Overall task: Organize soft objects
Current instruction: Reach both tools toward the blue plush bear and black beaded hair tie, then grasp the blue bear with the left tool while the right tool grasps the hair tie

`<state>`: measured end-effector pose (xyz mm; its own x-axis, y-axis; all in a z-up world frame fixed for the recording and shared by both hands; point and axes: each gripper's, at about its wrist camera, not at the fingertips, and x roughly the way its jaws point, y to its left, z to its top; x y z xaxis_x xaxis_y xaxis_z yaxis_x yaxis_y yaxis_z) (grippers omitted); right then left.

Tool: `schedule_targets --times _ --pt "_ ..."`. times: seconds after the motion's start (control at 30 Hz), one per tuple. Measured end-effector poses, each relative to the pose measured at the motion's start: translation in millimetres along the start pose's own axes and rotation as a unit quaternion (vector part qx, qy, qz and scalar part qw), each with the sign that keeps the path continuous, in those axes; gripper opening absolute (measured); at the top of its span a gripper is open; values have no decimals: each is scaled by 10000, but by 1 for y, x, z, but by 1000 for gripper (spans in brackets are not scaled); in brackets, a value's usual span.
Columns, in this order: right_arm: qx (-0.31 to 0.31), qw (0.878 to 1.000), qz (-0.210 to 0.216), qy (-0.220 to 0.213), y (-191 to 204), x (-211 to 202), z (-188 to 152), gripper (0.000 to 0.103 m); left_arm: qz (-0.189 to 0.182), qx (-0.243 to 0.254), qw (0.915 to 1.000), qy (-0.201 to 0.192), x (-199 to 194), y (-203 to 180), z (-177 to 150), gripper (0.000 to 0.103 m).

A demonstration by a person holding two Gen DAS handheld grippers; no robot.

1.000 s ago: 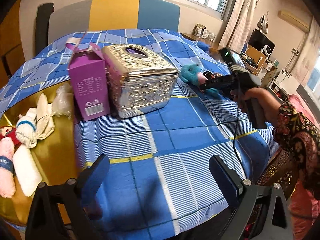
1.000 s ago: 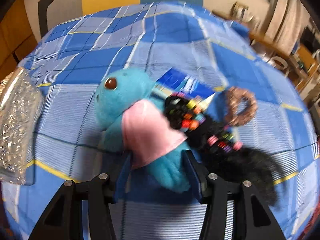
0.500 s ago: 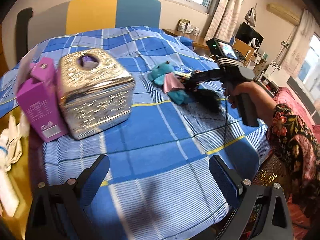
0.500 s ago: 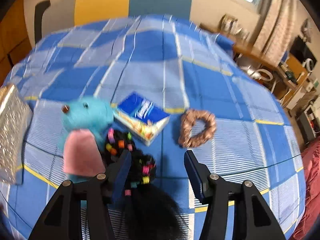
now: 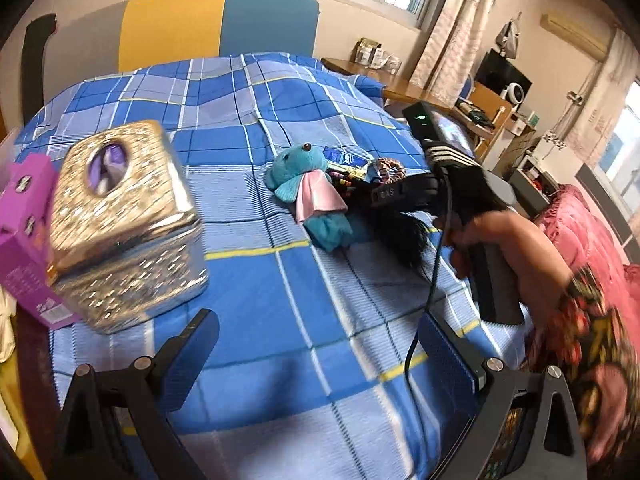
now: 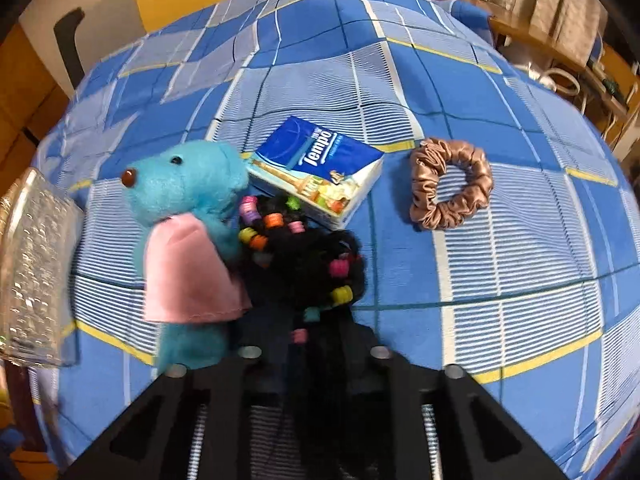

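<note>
A blue plush toy (image 6: 184, 188) with a pink cloth lies on the blue checked cloth; it also shows in the left wrist view (image 5: 304, 184). Beside it lies a black hairpiece with coloured beads (image 6: 304, 248), also in the left wrist view (image 5: 396, 228). My right gripper (image 6: 316, 320) is shut on the black hairpiece. A tan scrunchie (image 6: 450, 184) and a Tempo tissue pack (image 6: 316, 164) lie behind. My left gripper (image 5: 316, 356) is open and empty above the near cloth.
A silver embossed tissue box (image 5: 124, 220) and a purple carton (image 5: 24, 240) stand at the left. A tray edge with socks shows at the far left (image 5: 6, 320). A chair back (image 5: 216, 20) stands behind the table. The person's arm (image 5: 560, 280) is at the right.
My right gripper has moved down and forward and closed on the black beaded hairpiece. My left gripper view has swung right; its fingers stay open.
</note>
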<state>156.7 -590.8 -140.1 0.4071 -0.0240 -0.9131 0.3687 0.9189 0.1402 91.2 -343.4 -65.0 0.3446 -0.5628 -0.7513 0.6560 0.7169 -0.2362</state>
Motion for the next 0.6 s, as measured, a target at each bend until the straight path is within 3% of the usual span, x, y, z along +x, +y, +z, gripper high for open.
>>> schedule_targets --times 0.1,0.2,0.37,0.6 --pt "201 9997 -57 -98 -9 -9 -1 16 9 -132 9999 7 17 -11 20 101" --pt "481 9982 -211 -289 -23 -21 -2 16 243 -40 9997 -95 35 -22 40 101" --pt "960 9935 -86 -604 -41 -36 -1 16 718 -7 9974 -54 80 -27 75 101" --pt "1587 9842 -44 -783 -66 -43 0 16 1367 9 9902 294 156 -22 113 101"
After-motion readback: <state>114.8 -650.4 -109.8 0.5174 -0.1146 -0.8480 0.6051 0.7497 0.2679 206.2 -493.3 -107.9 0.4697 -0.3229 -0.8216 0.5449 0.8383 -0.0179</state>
